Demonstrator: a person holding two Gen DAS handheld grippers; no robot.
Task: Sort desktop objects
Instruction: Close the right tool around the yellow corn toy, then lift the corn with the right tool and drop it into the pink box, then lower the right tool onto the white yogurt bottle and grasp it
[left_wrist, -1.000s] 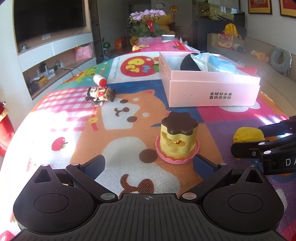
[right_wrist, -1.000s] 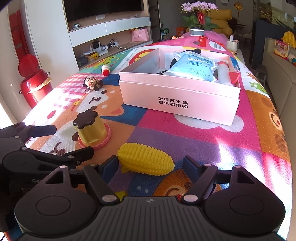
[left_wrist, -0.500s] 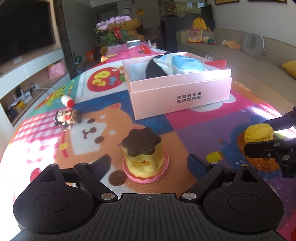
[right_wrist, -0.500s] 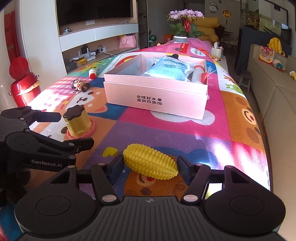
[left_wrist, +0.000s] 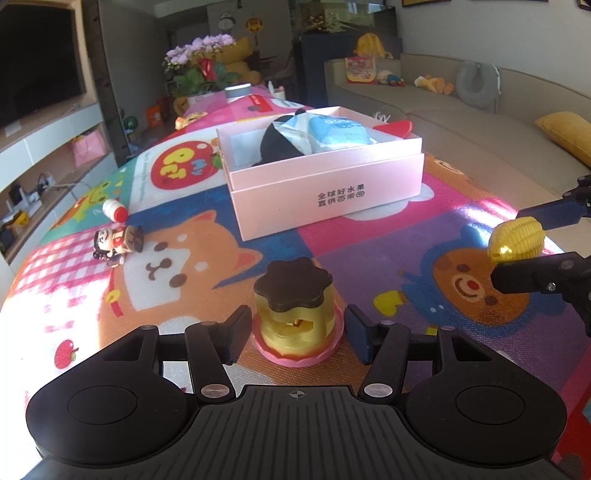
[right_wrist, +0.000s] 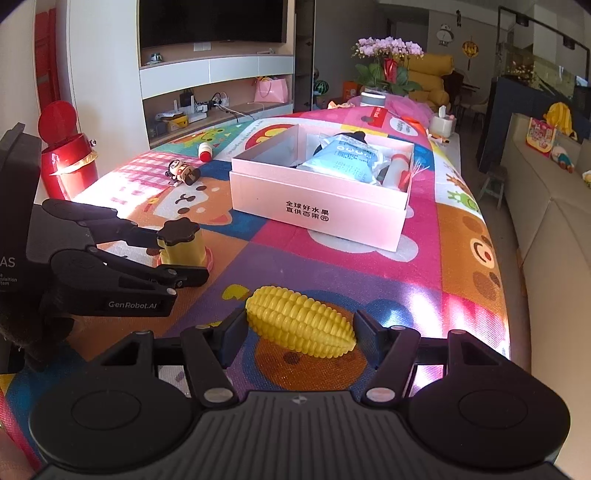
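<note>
A yellow pudding toy (left_wrist: 294, 317) with a dark brown top and pink base stands on the cartoon mat. My left gripper (left_wrist: 295, 334) is open, its fingers on either side of the toy, close to it but with a small gap. A yellow toy corn (right_wrist: 300, 321) lies between the open fingers of my right gripper (right_wrist: 300, 330); the left pad is at its end, the right pad just clear. The corn (left_wrist: 517, 240) also shows at the right of the left wrist view. The pudding toy (right_wrist: 183, 243) shows at the left of the right wrist view.
An open pink box (left_wrist: 325, 192) holding a blue packet and dark items sits beyond on the mat. A small figurine (left_wrist: 118, 242) and a white bottle with a red cap (left_wrist: 115, 210) lie at the far left. The mat's edge drops off at the right, by a sofa.
Both grippers have moved forward: the pudding toy now sits between the left fingers and the corn between the right fingers. Both pairs of fingers have narrowed around their objects.
</note>
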